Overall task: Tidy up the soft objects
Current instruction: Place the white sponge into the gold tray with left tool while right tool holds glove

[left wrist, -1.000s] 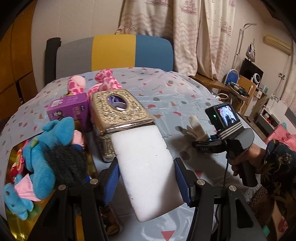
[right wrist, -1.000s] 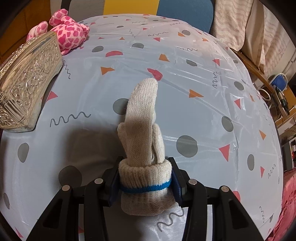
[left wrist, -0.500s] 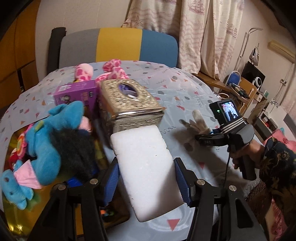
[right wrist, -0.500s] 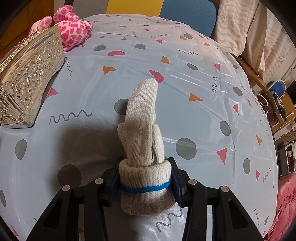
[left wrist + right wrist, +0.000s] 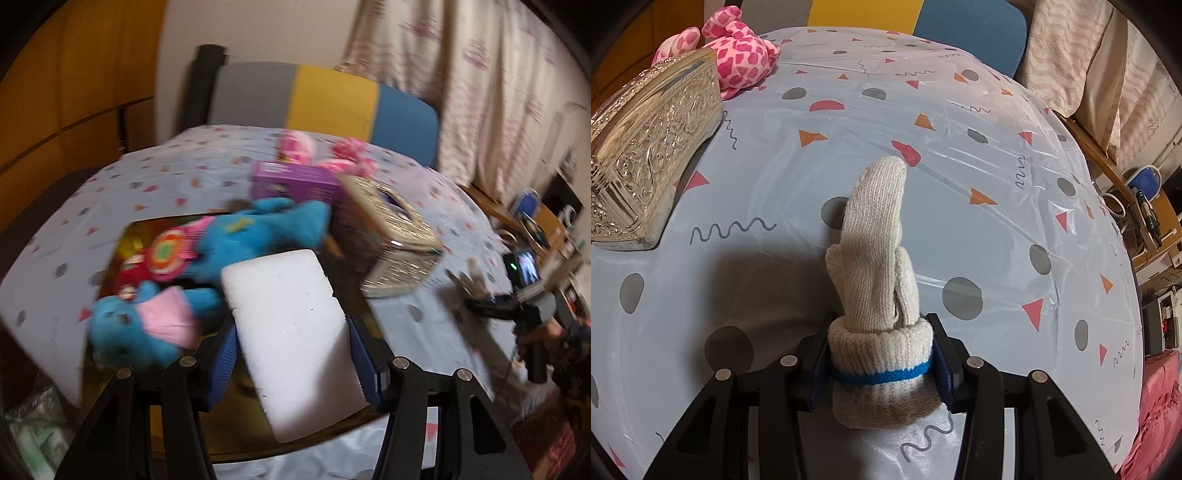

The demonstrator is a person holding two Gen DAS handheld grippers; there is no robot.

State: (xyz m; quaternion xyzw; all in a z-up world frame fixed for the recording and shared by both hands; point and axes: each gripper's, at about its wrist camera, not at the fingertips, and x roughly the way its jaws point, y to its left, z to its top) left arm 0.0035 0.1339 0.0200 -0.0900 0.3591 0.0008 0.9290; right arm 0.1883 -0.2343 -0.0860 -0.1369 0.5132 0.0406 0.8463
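Observation:
My left gripper (image 5: 295, 363) is shut on a white foam block (image 5: 291, 332), which hangs over a gold tray (image 5: 255, 428) at the table's near left. In that tray lie a blue plush toy (image 5: 258, 229), a second blue plush with a pink patch (image 5: 147, 328) and a red toy (image 5: 133, 269). My right gripper (image 5: 882, 363) is shut on the rolled cuff of a cream knitted glove (image 5: 875, 258) with a blue band, held just above the tablecloth. The left wrist view, blurred, shows the right gripper (image 5: 476, 291) at the far right. A pink spotted plush (image 5: 738, 55) lies at the table's far side.
An ornate silver tissue box (image 5: 646, 155) stands left of the glove, with a purple box (image 5: 291, 181) beside it. The patterned tablecloth (image 5: 960, 147) covers a round table. A grey, yellow and blue chair (image 5: 325, 96) stands behind, with curtains and cluttered shelves at the right.
The left gripper has swung left with the foam block, from in front of the tissue box to over the gold tray and the plush toys. The right gripper and the glove have stayed put.

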